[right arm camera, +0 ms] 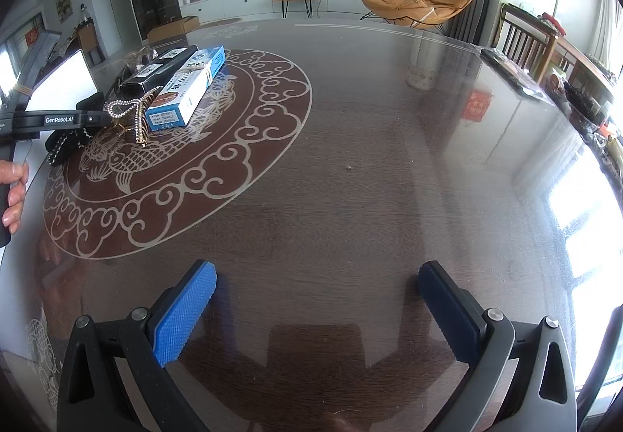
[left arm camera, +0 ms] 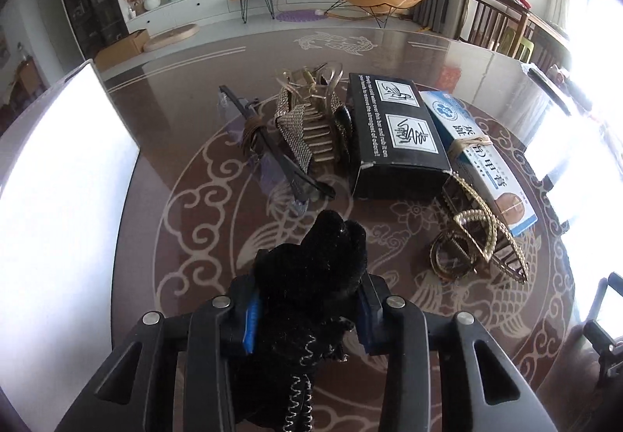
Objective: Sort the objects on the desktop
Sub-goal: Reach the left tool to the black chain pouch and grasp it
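L fingers (left arm camera: 307, 319) pinch black velvet piece (left arm camera: 319, 276); glossy patterned table (right arm camera: 350, 159), living rm.

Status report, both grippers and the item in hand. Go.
Left gripper shut on black velvet hair accessory. Right gripper open, nothing between fingers. Pearl clip and black box ahead.

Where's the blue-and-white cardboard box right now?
In the left wrist view, the blue-and-white cardboard box lies right of centre on the table, beside the black box, with the pearl hair clip in front.

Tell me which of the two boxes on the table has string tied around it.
The blue and white box, lying right of the black box in the left wrist view. Tan string wraps its middle; the black box has none.
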`<control>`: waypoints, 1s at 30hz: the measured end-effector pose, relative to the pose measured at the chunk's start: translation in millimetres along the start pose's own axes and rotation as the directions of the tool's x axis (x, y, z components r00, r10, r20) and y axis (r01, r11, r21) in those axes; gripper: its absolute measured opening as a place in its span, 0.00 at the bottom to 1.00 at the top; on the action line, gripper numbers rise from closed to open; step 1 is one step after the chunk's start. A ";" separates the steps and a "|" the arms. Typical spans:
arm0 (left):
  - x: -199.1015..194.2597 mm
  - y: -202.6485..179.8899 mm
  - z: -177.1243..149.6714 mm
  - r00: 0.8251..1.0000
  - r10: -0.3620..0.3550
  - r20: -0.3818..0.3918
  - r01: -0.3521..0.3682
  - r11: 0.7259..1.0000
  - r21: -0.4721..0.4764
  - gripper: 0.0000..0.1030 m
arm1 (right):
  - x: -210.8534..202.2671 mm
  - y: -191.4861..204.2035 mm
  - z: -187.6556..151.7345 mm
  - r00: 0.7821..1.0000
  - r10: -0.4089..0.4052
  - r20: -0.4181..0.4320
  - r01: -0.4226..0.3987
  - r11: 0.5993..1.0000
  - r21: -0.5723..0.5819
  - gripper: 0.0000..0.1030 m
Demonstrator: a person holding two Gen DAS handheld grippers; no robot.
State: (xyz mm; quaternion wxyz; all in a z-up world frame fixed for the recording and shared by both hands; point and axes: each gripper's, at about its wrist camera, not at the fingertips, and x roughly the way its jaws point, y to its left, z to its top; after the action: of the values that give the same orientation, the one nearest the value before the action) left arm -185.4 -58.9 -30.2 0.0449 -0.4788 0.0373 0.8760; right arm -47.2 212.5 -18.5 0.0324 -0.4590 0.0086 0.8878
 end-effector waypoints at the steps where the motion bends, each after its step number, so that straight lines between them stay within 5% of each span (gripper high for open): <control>1: -4.4 1.5 -9.1 1.000 0.006 -0.002 -0.007 1.000 -0.025 0.37 | 0.1 0.1 0.0 1.000 0.000 0.000 0.000 1.000 0.000 1.00; 12: -67.2 -25.0 -115.8 0.999 0.006 0.036 -0.004 0.998 -0.060 0.39 | 0.6 0.4 -0.2 1.000 0.000 0.000 0.000 1.000 0.000 1.00; 14: -67.1 -31.3 -117.0 0.998 0.028 0.047 -0.027 0.999 -0.031 0.50 | 0.7 0.5 -0.2 1.000 0.000 0.000 0.000 1.000 0.000 1.00; 16: -61.7 -30.7 -116.2 0.998 0.049 0.042 -0.048 0.998 -0.029 0.94 | 0.7 0.5 -0.3 1.000 0.000 0.000 0.000 1.000 0.000 1.00; 17: -59.5 -30.2 -117.2 0.998 0.048 0.045 -0.047 0.998 -0.033 0.97 | 0.7 0.5 -0.3 1.000 0.000 0.000 0.000 1.000 0.000 1.00; 30: -60.8 -25.7 -118.8 0.999 0.018 0.031 -0.017 0.998 -0.055 1.00 | 0.7 0.5 -0.3 1.000 0.000 0.000 0.000 1.000 0.000 1.00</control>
State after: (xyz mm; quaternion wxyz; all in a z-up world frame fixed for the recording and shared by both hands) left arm -50.5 -48.8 -43.6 0.0247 -0.4655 0.0170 0.8846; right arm -47.4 212.0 -19.2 0.0326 -0.4590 0.0087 0.8878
